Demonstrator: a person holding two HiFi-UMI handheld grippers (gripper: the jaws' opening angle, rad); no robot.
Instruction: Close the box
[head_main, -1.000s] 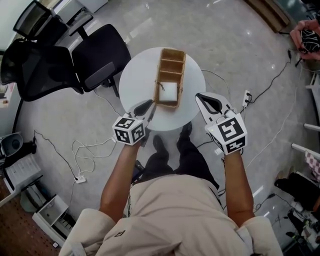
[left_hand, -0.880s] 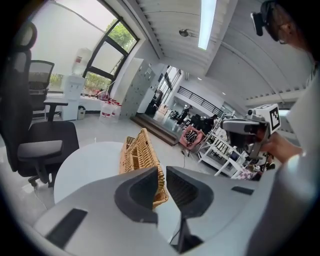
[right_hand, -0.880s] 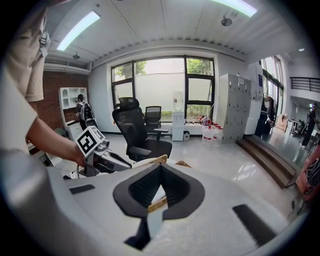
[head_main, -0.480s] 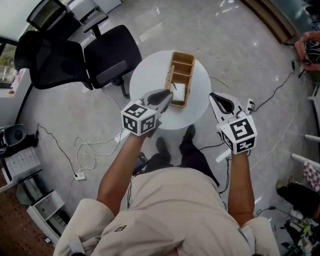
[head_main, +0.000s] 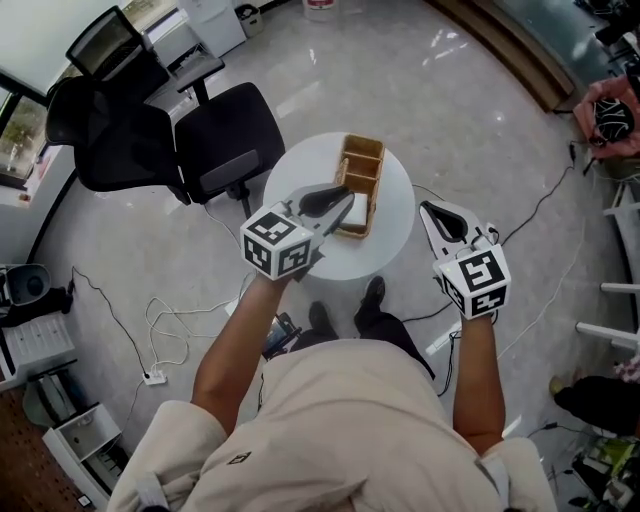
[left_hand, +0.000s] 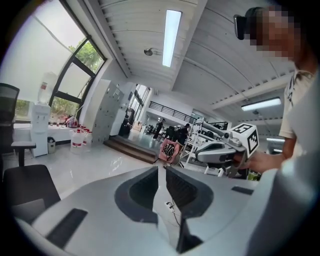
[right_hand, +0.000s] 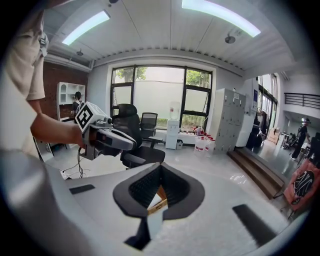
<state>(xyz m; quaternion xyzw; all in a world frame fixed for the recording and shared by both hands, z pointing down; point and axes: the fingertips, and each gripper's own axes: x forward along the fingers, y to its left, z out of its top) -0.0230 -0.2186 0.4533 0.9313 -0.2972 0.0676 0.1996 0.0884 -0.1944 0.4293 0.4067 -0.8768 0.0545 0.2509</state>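
A wicker box with several compartments lies open on the round white table, with something white in its near end. My left gripper hangs well above the table. Its tips point at the box's near left side, and its jaws are shut on nothing. My right gripper is held off the table's right edge, over the floor, with its jaws shut and empty. A bit of the box shows below the tips in the right gripper view. The left gripper view shows no box.
Two black office chairs stand left of the table. Cables and a power strip lie on the floor at the left, and more cable runs at the right. The person's shoes are just below the table.
Both grippers have risen, the left one more. The left gripper left the box's near edge, and its view lost the box and table. The table looks smaller in the head view.
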